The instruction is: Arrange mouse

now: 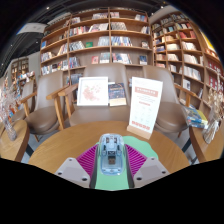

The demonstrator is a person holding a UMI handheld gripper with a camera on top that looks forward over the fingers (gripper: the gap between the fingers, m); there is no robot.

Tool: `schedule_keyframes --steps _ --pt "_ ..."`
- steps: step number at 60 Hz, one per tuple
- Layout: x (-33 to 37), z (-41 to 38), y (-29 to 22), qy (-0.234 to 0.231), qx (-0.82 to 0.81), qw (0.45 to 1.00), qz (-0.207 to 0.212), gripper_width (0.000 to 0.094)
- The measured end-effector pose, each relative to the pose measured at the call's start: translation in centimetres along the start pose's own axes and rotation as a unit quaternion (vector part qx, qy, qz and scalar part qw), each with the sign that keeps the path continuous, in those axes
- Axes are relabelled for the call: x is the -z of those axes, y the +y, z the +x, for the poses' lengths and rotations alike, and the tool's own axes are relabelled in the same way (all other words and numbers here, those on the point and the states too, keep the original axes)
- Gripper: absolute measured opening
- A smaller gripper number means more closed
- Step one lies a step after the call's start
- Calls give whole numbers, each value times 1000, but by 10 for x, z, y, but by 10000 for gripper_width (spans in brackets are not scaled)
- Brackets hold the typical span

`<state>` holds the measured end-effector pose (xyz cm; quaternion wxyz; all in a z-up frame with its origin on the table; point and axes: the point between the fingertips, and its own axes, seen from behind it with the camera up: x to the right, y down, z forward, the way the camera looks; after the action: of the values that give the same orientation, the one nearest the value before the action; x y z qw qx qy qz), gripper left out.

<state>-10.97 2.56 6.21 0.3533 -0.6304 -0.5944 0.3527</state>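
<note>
A translucent pale-blue and white mouse (110, 155) sits between the two fingers of my gripper (111, 160). Both magenta pads (88, 158) press against its sides, so the gripper is shut on it. The mouse points away from me, over a green mat (137, 146) that lies on a round wooden table (60, 150). The mat also shows below the mouse's rear. I cannot tell whether the mouse touches the mat or hangs just above it.
A white and orange upright sign (145, 106) stands on the table just beyond the right finger. Chairs (45, 115) ring the table's far side. Books stand on display (94, 91) behind them, and tall bookshelves (100, 40) fill the background.
</note>
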Motion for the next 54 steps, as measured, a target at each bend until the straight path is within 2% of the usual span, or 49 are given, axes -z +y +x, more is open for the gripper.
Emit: schedule_keyframes --steps 6,12,20,26,29,42,54 --pt "-31 14 30 2 -14 999 -36 428" --pt "-44 23 56 9 -12 998 -55 432" --pt "-44 22 56 2 9 999 -40 508" --pt "-36 26 50 19 12 999 -34 788" --pt "-24 28 40 26 10 999 -20 837" --pt "109 6 34 11 0 1000 -2 854" --pt "241 -23 86 4 -15 1000 -7 855"
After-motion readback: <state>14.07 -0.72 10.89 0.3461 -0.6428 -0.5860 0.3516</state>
